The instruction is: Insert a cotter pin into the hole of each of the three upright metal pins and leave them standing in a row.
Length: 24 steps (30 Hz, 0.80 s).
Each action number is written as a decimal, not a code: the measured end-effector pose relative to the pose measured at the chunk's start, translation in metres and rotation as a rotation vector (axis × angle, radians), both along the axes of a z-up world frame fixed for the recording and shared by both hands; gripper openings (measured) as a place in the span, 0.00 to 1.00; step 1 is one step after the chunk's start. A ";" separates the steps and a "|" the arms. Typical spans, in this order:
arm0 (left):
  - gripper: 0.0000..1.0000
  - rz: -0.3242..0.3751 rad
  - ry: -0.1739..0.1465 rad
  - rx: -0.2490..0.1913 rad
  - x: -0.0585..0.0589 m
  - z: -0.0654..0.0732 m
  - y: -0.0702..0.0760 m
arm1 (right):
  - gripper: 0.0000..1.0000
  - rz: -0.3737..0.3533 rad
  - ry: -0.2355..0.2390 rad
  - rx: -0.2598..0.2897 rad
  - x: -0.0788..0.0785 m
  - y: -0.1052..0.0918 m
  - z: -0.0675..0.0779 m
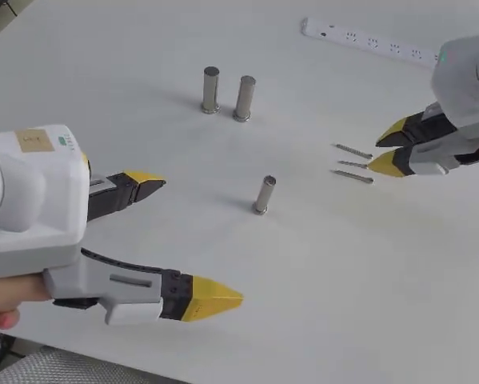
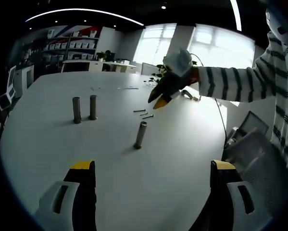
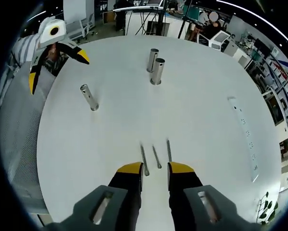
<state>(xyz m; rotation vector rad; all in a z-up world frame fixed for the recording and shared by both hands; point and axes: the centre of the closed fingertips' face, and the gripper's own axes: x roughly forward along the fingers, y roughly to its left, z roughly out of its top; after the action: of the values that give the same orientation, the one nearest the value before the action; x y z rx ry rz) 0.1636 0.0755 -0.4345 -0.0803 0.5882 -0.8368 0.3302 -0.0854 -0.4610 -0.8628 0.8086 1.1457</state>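
White table (image 1: pixel 319 264): three cotter pins (image 1: pixel 352 164) just ahead of right gripper (image 1: pixel 375 154).

A grey-white left gripper (image 1: pixel 201 240) and right gripper (image 1: pixel 375 154), black-jawed with yellow tips, are being held; a striped sleeve (image 2: pixel 240 82) is being worn.

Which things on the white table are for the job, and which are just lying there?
For the job: back-left metal pin, back-right metal pin, front metal pin, three cotter pins.
Just lying about: power strip.
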 end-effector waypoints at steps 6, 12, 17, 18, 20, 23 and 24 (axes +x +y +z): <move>0.98 -0.016 -0.005 0.019 0.000 0.000 0.000 | 0.11 0.054 0.024 -0.053 0.002 -0.002 -0.013; 0.97 -0.012 -0.010 0.013 0.003 0.001 0.000 | 0.09 0.062 0.059 -0.065 0.005 0.000 -0.023; 0.96 -0.007 -0.005 0.009 0.003 0.001 0.001 | 0.08 0.072 0.071 -0.084 0.007 -0.003 -0.028; 0.96 -0.001 -0.005 0.005 0.004 0.001 0.001 | 0.08 0.070 0.076 -0.086 0.008 -0.003 -0.029; 0.96 0.005 -0.006 0.000 0.005 0.002 0.002 | 0.07 0.068 0.085 -0.086 0.008 -0.003 -0.030; 0.95 0.005 -0.006 -0.002 0.006 0.003 0.001 | 0.06 0.071 0.091 -0.087 0.009 -0.002 -0.032; 0.95 0.004 -0.008 -0.002 0.006 0.003 0.000 | 0.06 0.075 0.091 -0.087 0.009 -0.001 -0.032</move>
<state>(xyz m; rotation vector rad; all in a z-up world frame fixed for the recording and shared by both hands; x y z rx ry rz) 0.1698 0.0757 -0.4312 -0.0795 0.5794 -0.8334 0.3387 -0.0867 -0.4931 -0.9243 0.9132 1.2300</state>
